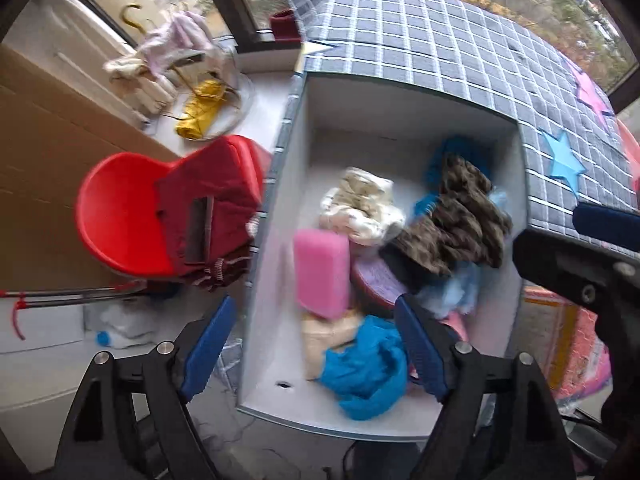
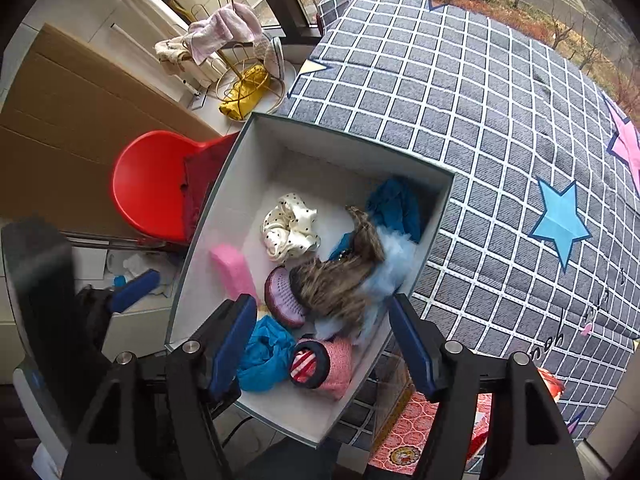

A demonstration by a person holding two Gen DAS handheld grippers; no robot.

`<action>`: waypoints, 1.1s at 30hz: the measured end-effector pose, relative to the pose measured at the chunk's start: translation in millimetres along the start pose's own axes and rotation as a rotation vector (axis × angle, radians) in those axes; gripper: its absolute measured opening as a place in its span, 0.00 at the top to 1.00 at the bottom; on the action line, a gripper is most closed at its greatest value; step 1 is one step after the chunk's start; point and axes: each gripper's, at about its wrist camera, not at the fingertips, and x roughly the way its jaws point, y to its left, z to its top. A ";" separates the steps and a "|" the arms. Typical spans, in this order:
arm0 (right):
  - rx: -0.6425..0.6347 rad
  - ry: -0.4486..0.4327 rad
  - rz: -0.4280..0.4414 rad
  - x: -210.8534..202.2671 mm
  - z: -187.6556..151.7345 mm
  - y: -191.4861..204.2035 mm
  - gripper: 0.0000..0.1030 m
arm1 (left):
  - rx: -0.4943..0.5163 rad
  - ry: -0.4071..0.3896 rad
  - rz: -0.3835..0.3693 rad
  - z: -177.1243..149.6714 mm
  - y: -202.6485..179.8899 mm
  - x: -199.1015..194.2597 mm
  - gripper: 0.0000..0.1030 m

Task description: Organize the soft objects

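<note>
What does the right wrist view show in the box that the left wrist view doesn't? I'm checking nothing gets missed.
Only the right view shows the striped ring clearly, on pink knit near the box's near end. Only the left view shows beige cloth under the pink sponge. Both show the sponge, polka-dot scrunchie, brown fur, blue cloth and red chair. Both grippers, left and right, are open and hold nothing.

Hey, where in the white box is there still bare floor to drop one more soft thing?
Bare floor lies at the far end of the box, beyond the dotted scrunchie, and along the left wall past the pink sponge. The near right side is crowded: brown fur piece, blue cloth.
</note>
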 end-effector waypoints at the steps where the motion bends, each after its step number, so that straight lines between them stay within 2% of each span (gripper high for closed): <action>1: -0.001 -0.006 -0.001 -1.9 -0.5 0.2 0.30 | -0.014 0.001 -0.050 -1.1 2.2 -0.4 0.18; 2: -0.004 -0.014 -0.001 -4.4 -1.9 0.8 0.24 | -0.034 0.001 -0.106 -2.1 5.1 -1.1 0.18; 3: -0.005 -0.023 -0.005 -6.5 -3.0 1.5 0.12 | -0.049 0.000 -0.156 -3.3 7.2 -1.6 0.18; 12: -0.011 -0.070 -0.017 -20.2 -10.8 6.3 0.10 | -0.078 0.009 -0.256 -7.2 8.7 -2.7 0.18; 18: -0.014 -0.083 -0.029 -25.0 -15.0 8.7 0.10 | -0.084 0.000 -0.235 -11.7 10.9 -6.0 0.18; 24: 0.003 -0.081 -0.030 -26.9 -17.5 7.3 0.10 | -0.077 -0.006 -0.173 -17.1 13.6 -7.5 0.18; 33: 0.023 -0.070 -0.031 -25.6 -23.4 5.2 0.10 | -0.074 -0.005 -0.155 -22.0 13.7 -9.3 0.18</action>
